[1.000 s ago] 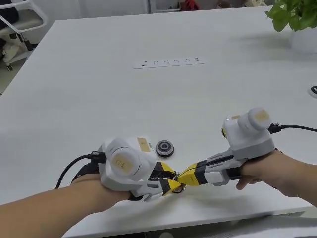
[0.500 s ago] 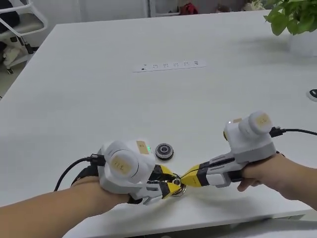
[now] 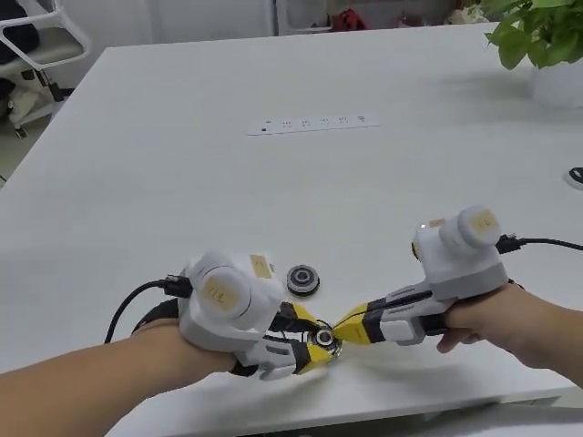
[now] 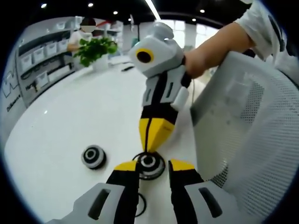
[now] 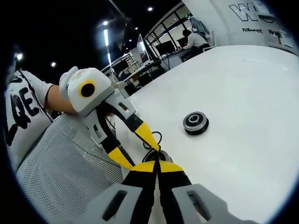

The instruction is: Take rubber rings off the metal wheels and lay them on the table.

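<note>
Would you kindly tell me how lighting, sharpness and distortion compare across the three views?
Head view: even, bright light, sharp, faint shadows on the table. Left gripper view: strong fisheye bending, near jaws soft. Right gripper view: same bending, dark ceiling with bright lamps, loose wheel sharp.

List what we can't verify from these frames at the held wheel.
- Whether the right gripper grips rubber on the held wheel: its own shut fingers cover the contact in the right gripper view; too small in the head view.
- The thin dark loop under the left gripper: cut off by its fingers in the left gripper view, ring or cable unclear.
- The spare wheel: ring detail too small in the head view.
</note>
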Motion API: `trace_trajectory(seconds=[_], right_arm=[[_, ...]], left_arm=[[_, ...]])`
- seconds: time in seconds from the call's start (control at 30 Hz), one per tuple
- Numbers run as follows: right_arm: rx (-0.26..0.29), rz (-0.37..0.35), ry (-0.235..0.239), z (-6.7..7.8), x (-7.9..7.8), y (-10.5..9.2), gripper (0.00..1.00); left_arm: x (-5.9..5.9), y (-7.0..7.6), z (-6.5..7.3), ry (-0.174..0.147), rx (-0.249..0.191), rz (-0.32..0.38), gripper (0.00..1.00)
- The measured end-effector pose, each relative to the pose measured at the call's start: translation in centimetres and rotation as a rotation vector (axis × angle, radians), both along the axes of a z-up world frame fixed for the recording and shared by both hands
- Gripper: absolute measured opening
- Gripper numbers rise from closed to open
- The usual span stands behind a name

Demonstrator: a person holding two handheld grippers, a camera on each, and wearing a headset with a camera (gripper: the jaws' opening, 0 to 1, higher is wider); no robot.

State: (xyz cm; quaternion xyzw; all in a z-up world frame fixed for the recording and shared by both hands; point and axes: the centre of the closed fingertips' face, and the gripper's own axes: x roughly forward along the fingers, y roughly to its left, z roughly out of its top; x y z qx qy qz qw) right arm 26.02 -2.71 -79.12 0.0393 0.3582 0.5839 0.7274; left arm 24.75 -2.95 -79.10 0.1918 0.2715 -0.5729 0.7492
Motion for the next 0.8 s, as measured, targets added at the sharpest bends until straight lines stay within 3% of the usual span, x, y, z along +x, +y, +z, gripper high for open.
trace_trajectory(seconds=[0.8], right_arm=[[0.012,0.003,0.004,0.6,0.0,0.0,0.0]], left_arm=[[-0.2,2.6,2.7,0.033,-0.051,0.058,0.41]])
